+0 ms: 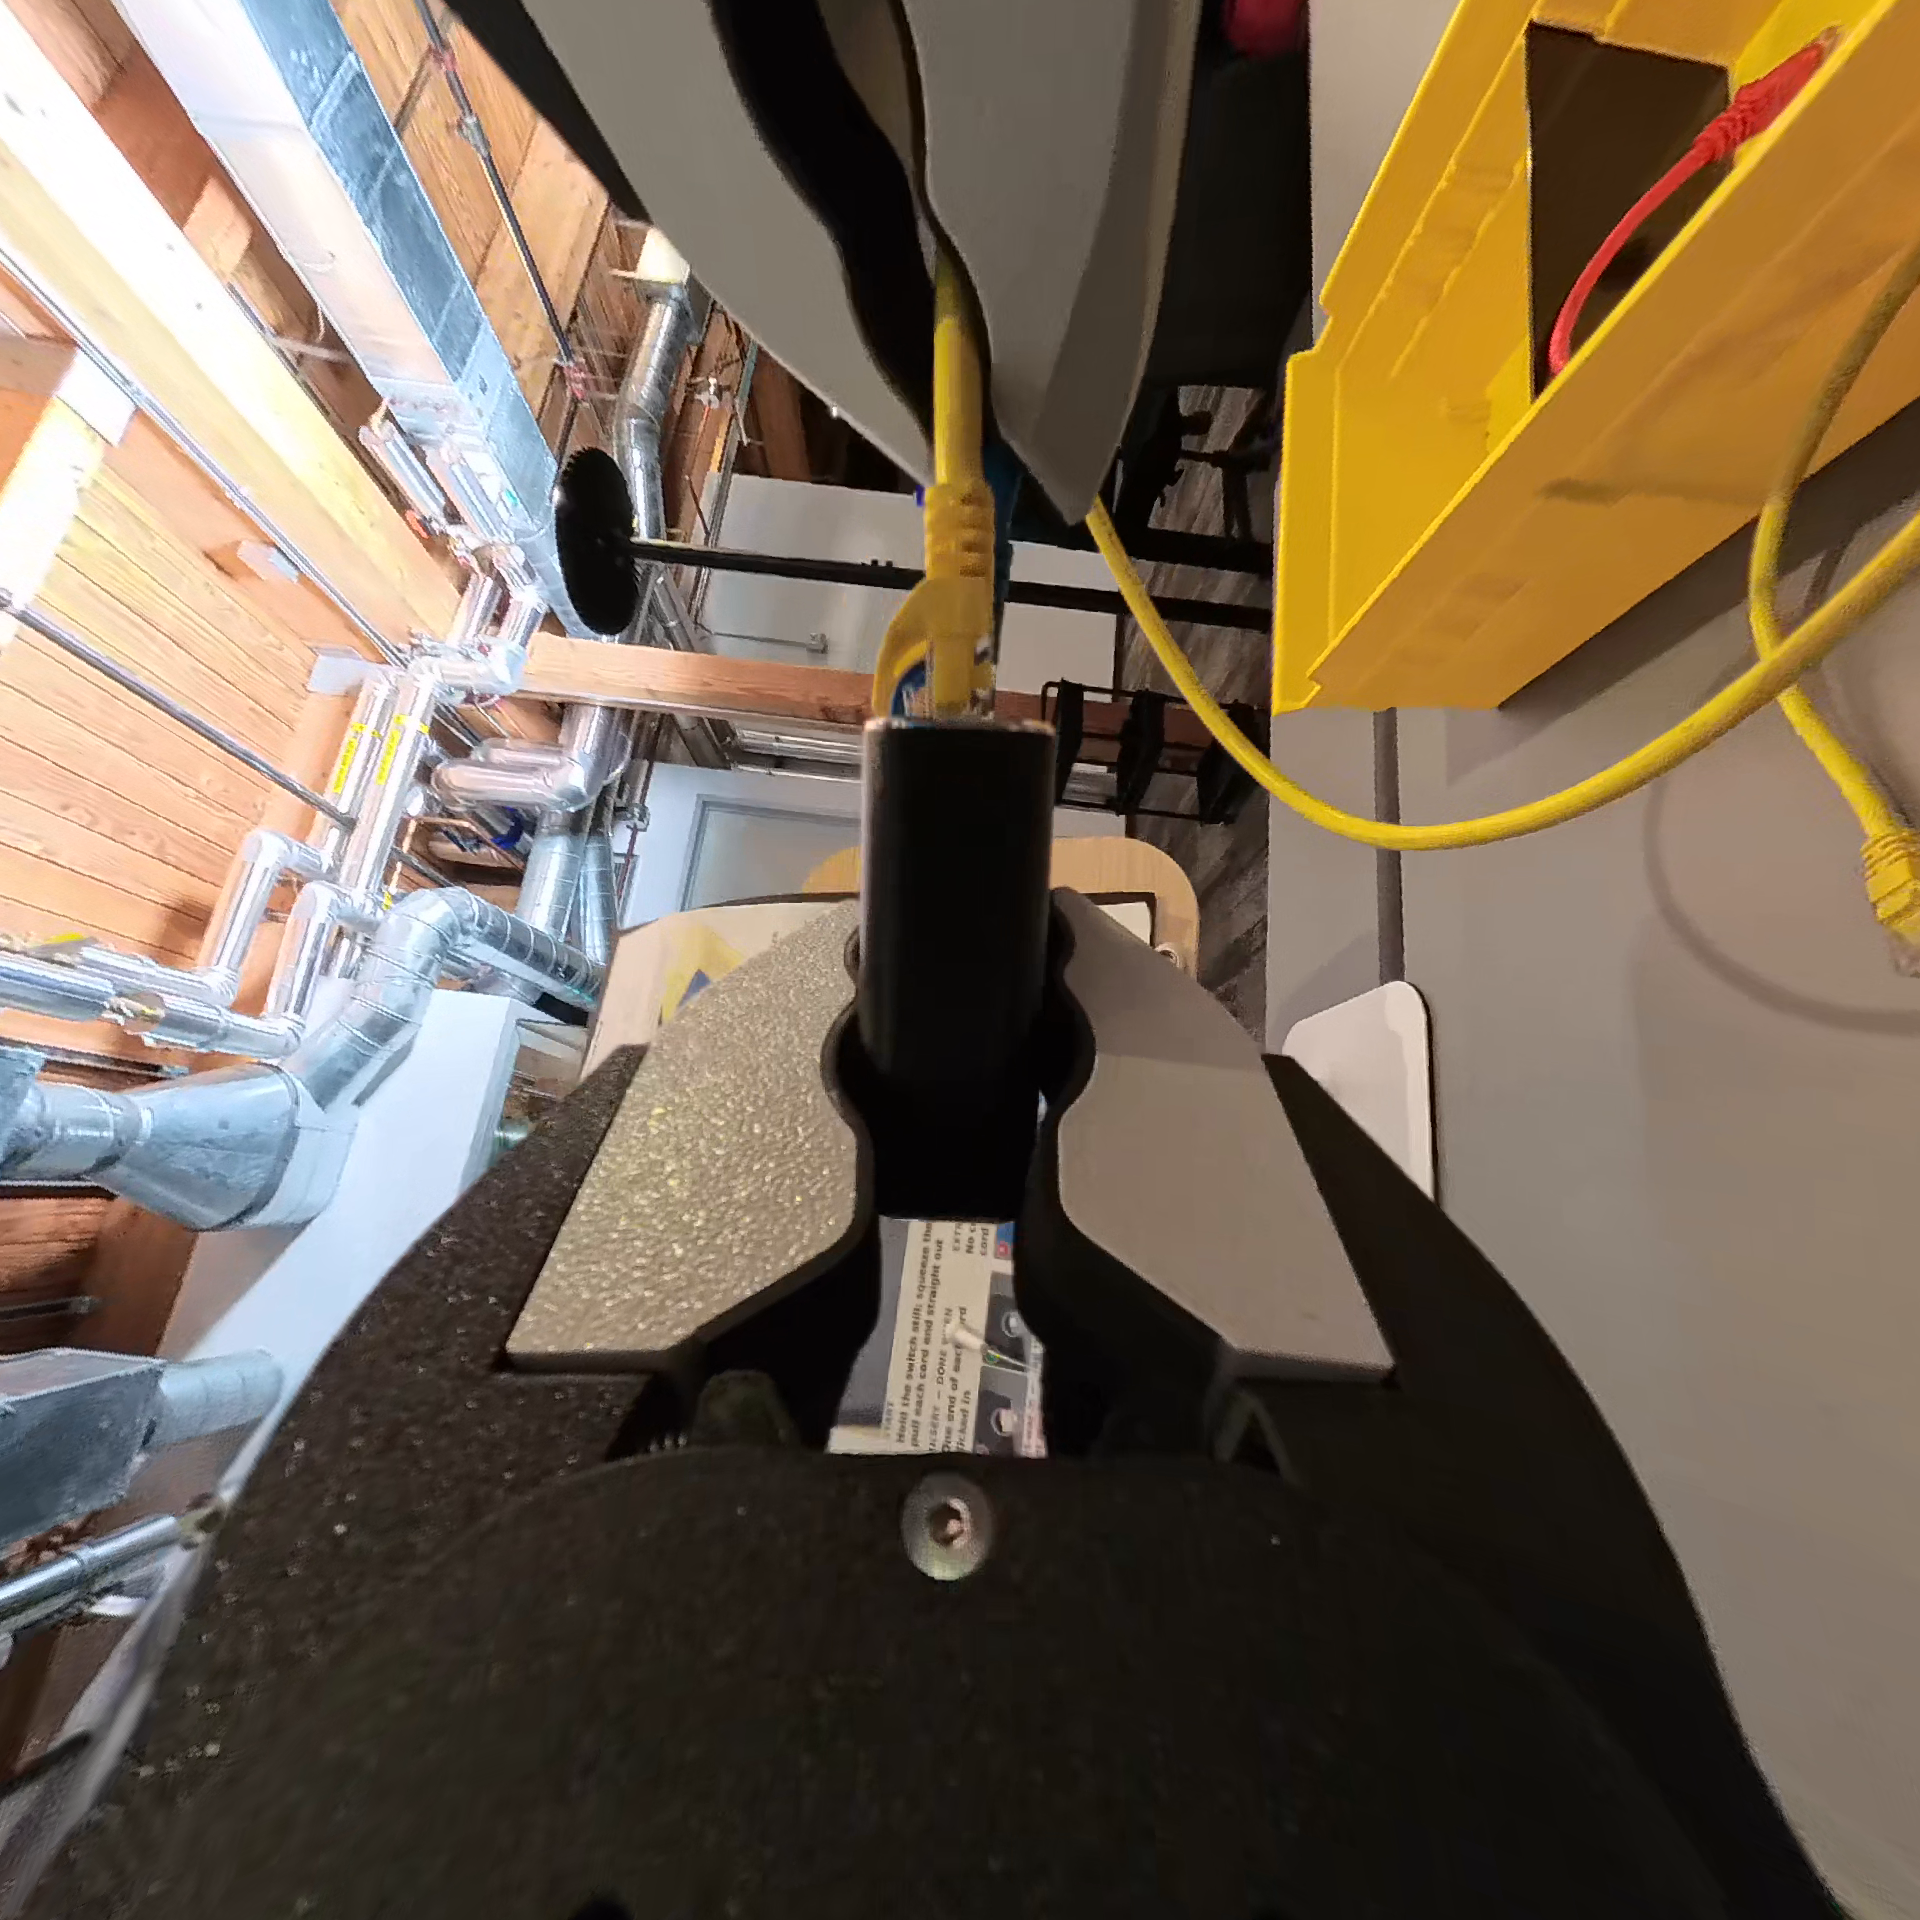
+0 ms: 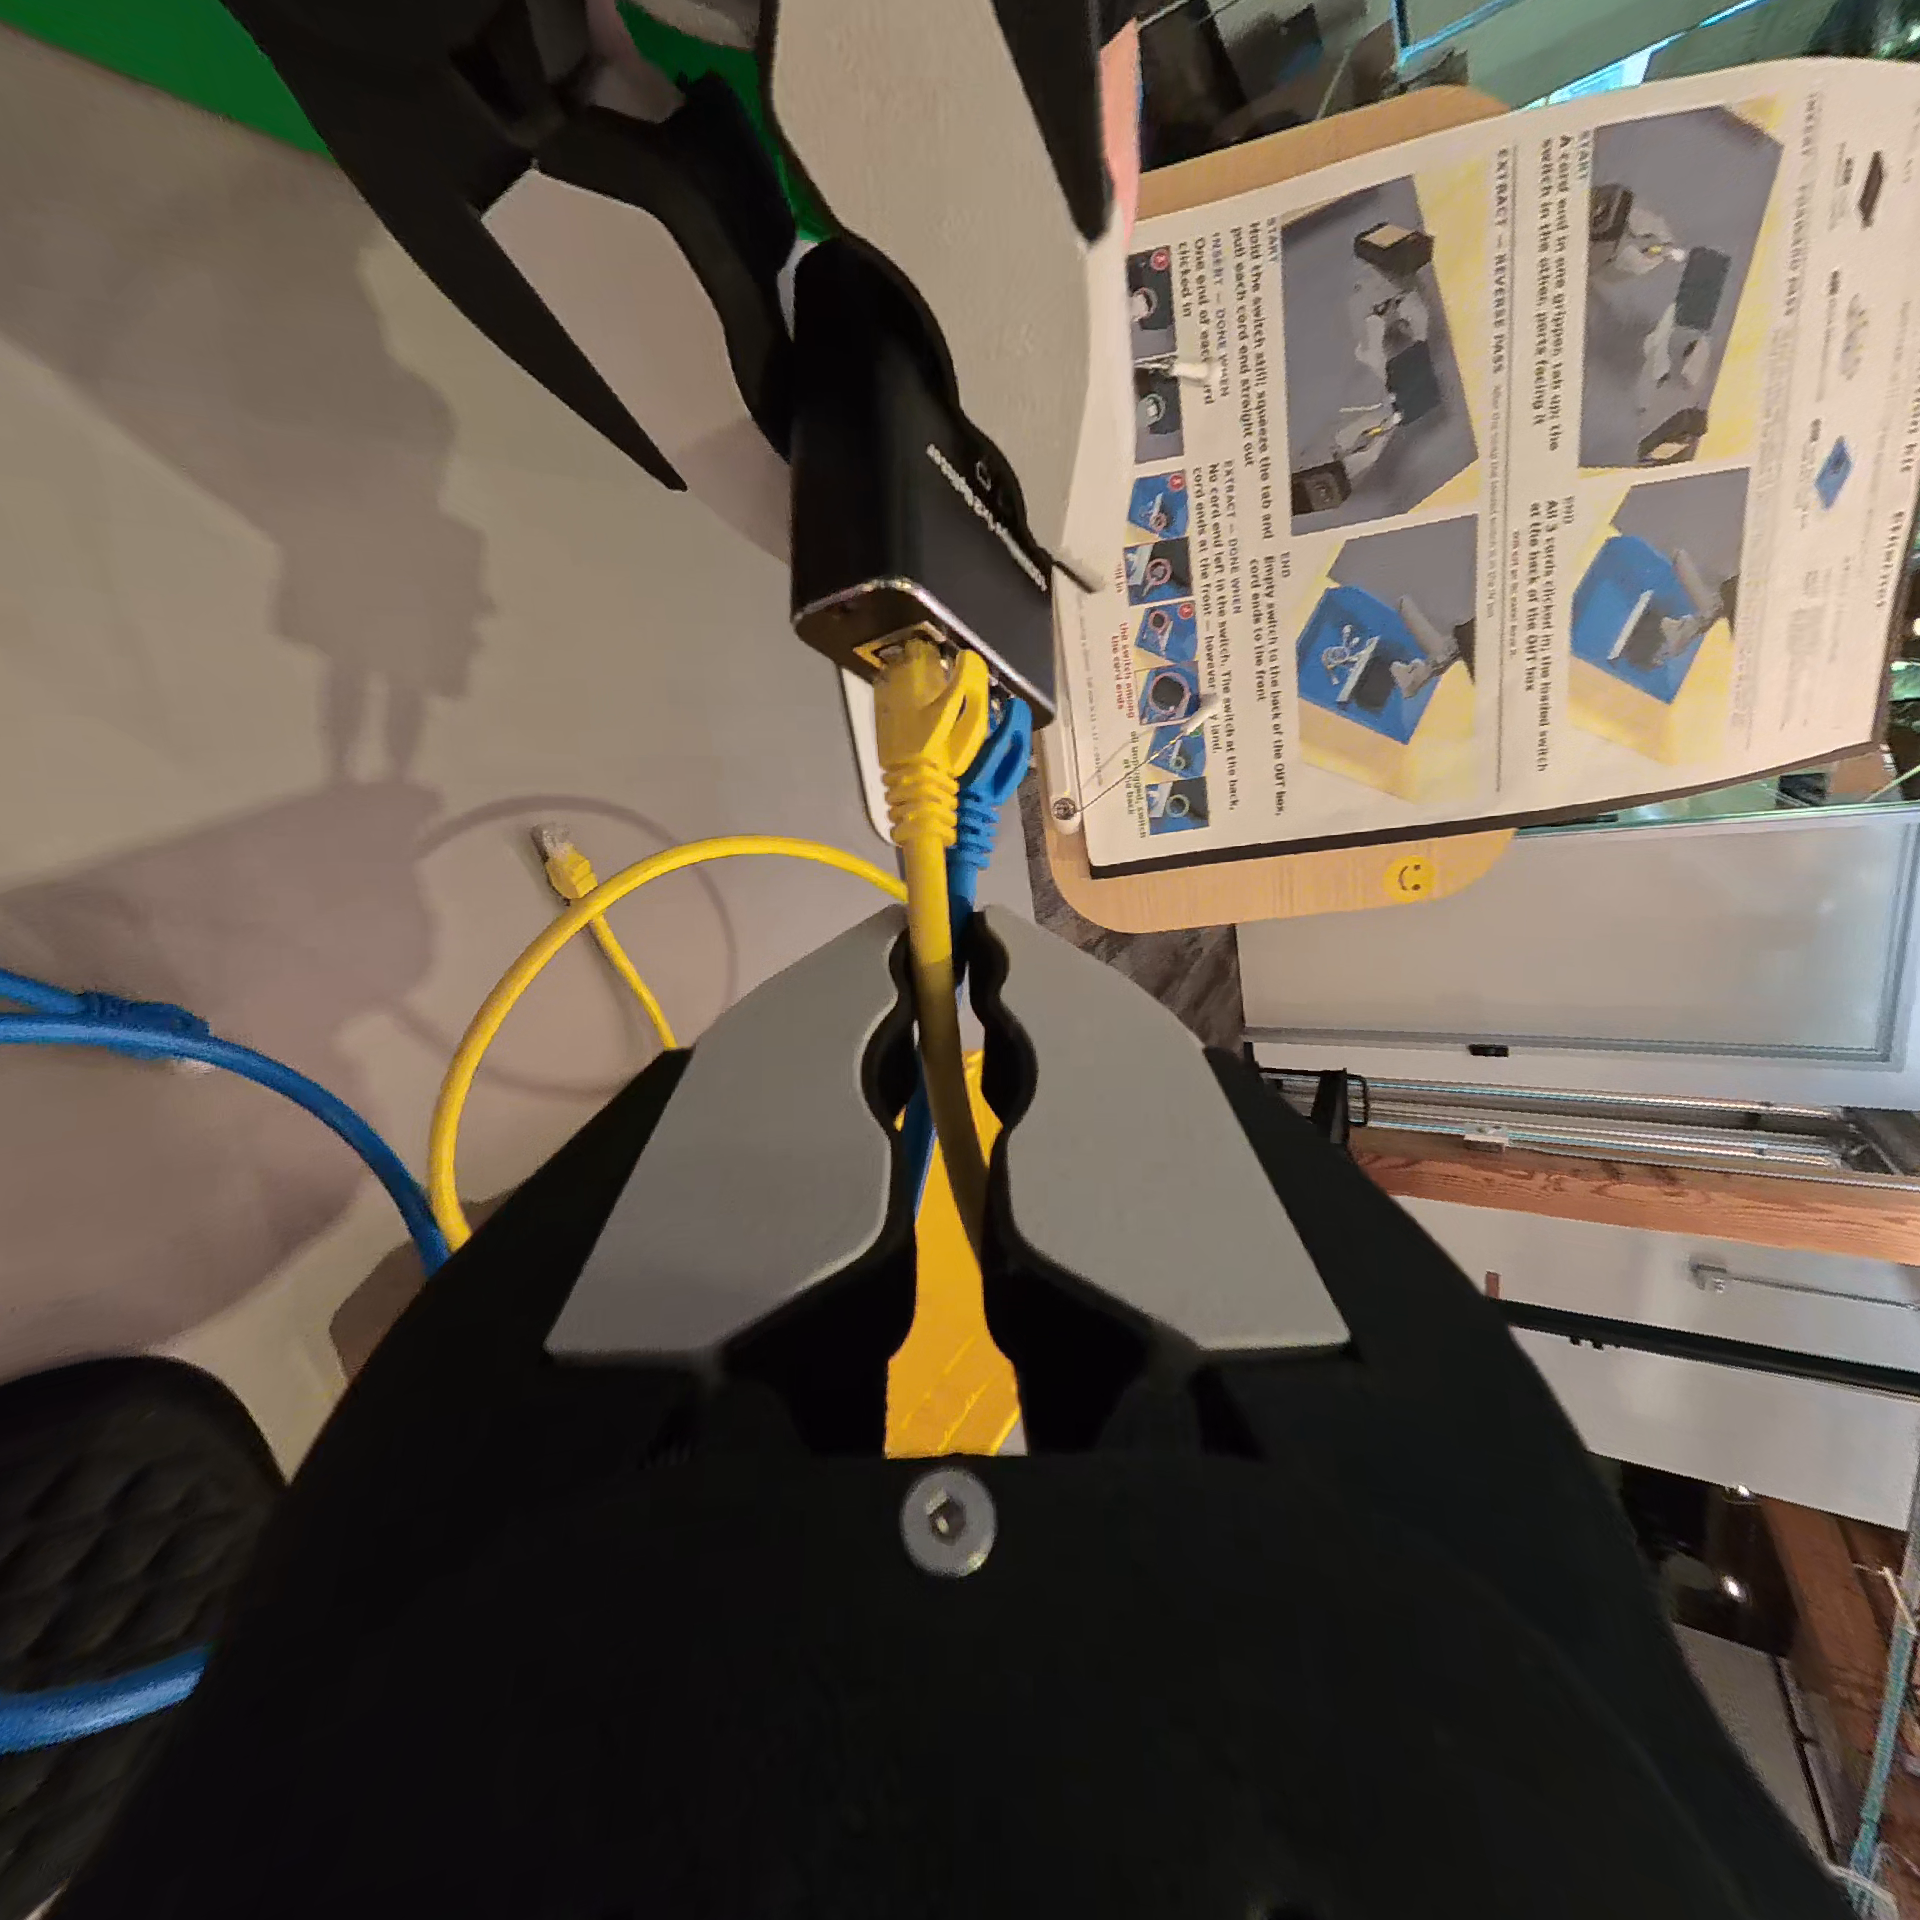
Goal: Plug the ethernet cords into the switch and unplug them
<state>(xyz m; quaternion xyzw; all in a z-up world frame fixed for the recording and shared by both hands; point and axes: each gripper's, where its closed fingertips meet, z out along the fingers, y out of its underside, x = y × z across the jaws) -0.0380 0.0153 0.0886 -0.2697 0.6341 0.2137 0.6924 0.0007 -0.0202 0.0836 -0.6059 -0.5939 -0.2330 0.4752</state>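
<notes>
A grey bench [image 2: 208, 436] fills the left of the right wrist view. At 1 o'clock a printed instruction sheet [image 2: 1455, 468] lies on a wooden board [image 2: 1299, 894] beyond the bench edge. In the left wrist view, a yellow bin [image 1: 1455, 468] sits at 1 o'clock on the bench, with a red cord [image 1: 1642, 208] inside it.

The left gripper [image 1: 951, 1060] has its jaws closed around the black switch [image 1: 956, 883], holding it above the bench at the centre of its view. The right gripper [image 2: 945, 1039] has its jaws closed on the yellow cord [image 2: 935, 997], just behind its plug [image 2: 920, 748]. That plug sits in a port on the end face of the switch, at 12 o'clock from the right gripper. A blue cord [image 2: 987, 790] is plugged in right beside it.

The yellow cord loops down onto the bench at 9 o'clock, and its free plug [image 2: 561, 862] lies there. More blue cord [image 2: 260, 1081] crosses the bench at 8 o'clock.
</notes>
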